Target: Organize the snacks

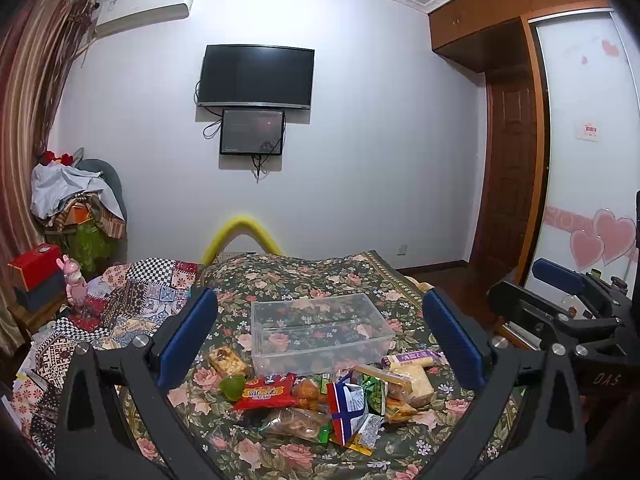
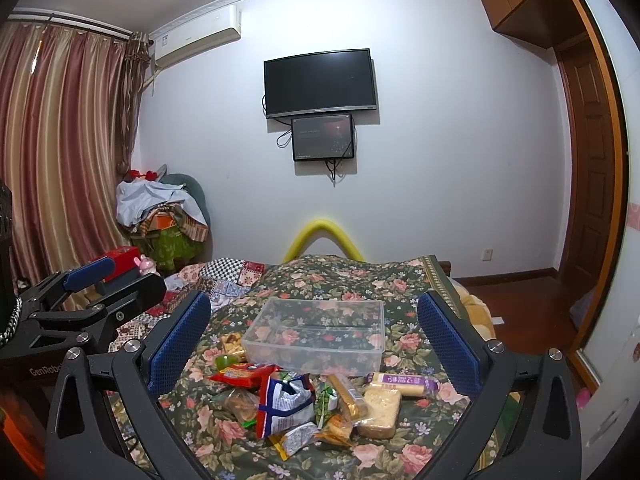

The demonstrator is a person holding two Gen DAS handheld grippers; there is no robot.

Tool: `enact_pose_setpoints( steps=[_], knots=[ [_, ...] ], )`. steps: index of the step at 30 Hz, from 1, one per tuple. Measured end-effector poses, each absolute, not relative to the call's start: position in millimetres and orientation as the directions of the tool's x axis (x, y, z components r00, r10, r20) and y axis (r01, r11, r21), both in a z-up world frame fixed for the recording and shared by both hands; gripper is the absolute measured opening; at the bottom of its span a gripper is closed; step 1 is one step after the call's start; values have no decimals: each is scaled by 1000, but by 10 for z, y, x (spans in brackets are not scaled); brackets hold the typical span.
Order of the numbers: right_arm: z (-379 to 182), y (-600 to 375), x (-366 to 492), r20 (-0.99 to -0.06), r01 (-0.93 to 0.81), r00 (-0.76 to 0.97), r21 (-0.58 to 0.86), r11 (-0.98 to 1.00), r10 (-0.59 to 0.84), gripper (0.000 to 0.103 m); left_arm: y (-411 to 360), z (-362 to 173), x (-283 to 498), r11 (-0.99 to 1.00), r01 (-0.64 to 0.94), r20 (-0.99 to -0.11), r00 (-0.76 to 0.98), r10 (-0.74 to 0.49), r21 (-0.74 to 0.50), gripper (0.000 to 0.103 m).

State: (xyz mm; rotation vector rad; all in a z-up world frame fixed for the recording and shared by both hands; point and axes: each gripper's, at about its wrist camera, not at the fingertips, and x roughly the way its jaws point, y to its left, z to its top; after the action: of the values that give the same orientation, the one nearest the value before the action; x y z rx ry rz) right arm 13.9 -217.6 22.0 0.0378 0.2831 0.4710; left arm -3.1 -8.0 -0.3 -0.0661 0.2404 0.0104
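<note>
A pile of wrapped snacks (image 1: 320, 404) lies on the flowered bedspread (image 1: 280, 280), among them a red packet (image 1: 266, 392), a red, white and blue packet (image 1: 348, 404) and a pale biscuit pack (image 1: 412, 380). Just beyond stands an empty clear plastic box (image 1: 320, 332). My left gripper (image 1: 320, 340) is open and empty, held above the pile. In the right wrist view the pile (image 2: 312, 404) and the box (image 2: 320, 334) show again. My right gripper (image 2: 316, 344) is open and empty, also above the pile. Each gripper shows at the edge of the other's view.
A patchwork quilt (image 1: 132, 304) lies bunched on the bed's left side. A yellow foam arch (image 1: 244, 236) rises at the bed's far end. A TV (image 1: 256, 76) hangs on the wall. A wardrobe (image 1: 584, 160) and door stand at right, cluttered boxes (image 1: 36, 272) at left.
</note>
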Motion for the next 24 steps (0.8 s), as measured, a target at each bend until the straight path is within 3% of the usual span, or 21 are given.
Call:
enact_pose_setpoints(
  steps=[24],
  knots=[
    [203, -2153, 130, -258, -445, 852, 102, 890, 455, 103, -74, -44, -2, 997, -22, -244, 970, 4, -71, 103]
  ],
)
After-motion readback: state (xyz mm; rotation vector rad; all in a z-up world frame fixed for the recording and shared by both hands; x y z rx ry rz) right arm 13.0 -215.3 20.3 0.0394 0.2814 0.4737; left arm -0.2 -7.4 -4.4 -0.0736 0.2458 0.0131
